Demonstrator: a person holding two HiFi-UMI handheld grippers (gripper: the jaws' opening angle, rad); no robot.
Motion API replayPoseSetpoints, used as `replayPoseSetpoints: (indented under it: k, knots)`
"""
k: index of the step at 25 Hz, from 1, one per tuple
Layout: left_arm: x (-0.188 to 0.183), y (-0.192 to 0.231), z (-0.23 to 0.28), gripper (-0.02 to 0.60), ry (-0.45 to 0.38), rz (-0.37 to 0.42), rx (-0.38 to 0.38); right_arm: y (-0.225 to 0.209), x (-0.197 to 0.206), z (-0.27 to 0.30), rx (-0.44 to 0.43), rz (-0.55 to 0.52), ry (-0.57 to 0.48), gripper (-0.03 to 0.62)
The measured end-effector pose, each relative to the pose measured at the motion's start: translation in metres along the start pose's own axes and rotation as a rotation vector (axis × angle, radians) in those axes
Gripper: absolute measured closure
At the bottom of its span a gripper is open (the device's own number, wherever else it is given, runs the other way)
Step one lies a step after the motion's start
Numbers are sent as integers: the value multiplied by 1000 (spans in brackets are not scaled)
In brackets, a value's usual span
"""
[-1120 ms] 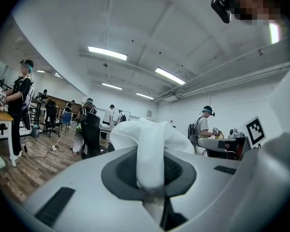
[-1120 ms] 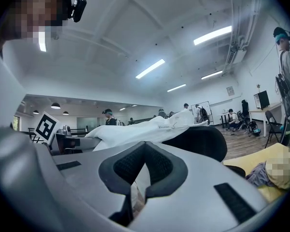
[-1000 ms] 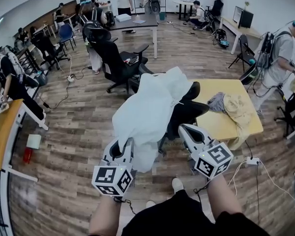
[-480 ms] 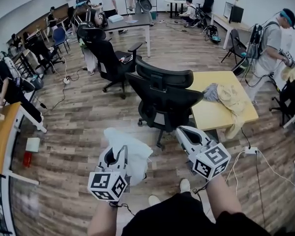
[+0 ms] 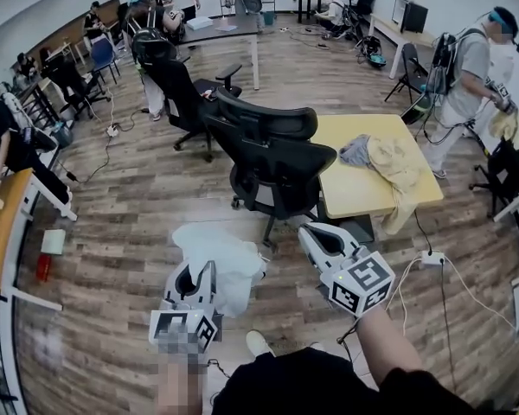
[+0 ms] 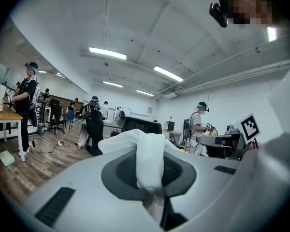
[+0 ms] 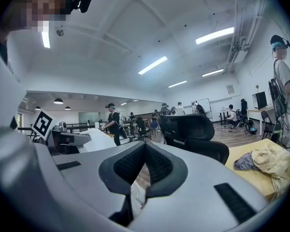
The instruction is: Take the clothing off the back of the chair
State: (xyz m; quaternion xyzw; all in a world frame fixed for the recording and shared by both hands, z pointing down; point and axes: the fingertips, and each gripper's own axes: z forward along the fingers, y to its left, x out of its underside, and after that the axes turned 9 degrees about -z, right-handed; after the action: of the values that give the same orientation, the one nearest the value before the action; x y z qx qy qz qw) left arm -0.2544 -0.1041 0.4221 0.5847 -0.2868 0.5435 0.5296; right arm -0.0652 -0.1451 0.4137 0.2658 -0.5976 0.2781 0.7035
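Note:
The white garment (image 5: 218, 262) hangs bunched from my left gripper (image 5: 196, 271), clear of the chair and above the wooden floor. In the left gripper view the cloth (image 6: 137, 141) sits pinched between the jaws of the left gripper (image 6: 152, 161), which is shut on it. The black office chair (image 5: 277, 158) stands just beyond, its back bare. My right gripper (image 5: 316, 233) hovers to the right of the garment, near the chair's base. In its own view the right gripper (image 7: 145, 149) has its pads meeting with nothing between them, and the chair (image 7: 193, 129) is ahead.
A yellow table (image 5: 355, 193) right of the chair carries a pile of clothes (image 5: 389, 158). A power strip and cables (image 5: 432, 258) lie on the floor at right. More black chairs (image 5: 177, 85), a desk and several people fill the back and sides.
The white garment has come off the chair back and now hangs low from my left gripper. Both grippers have drawn back toward me, away from the chair.

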Motion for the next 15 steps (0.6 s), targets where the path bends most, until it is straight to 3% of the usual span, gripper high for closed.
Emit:
replayPoseSetpoints:
  k: [9, 15]
  knots:
    - [45, -93, -9, 525, 25, -60, 1, -9, 31, -84, -46, -3, 52, 582]
    - [76, -140, -17, 524, 39, -55, 5, -16, 49, -127, -63, 1, 57, 582]
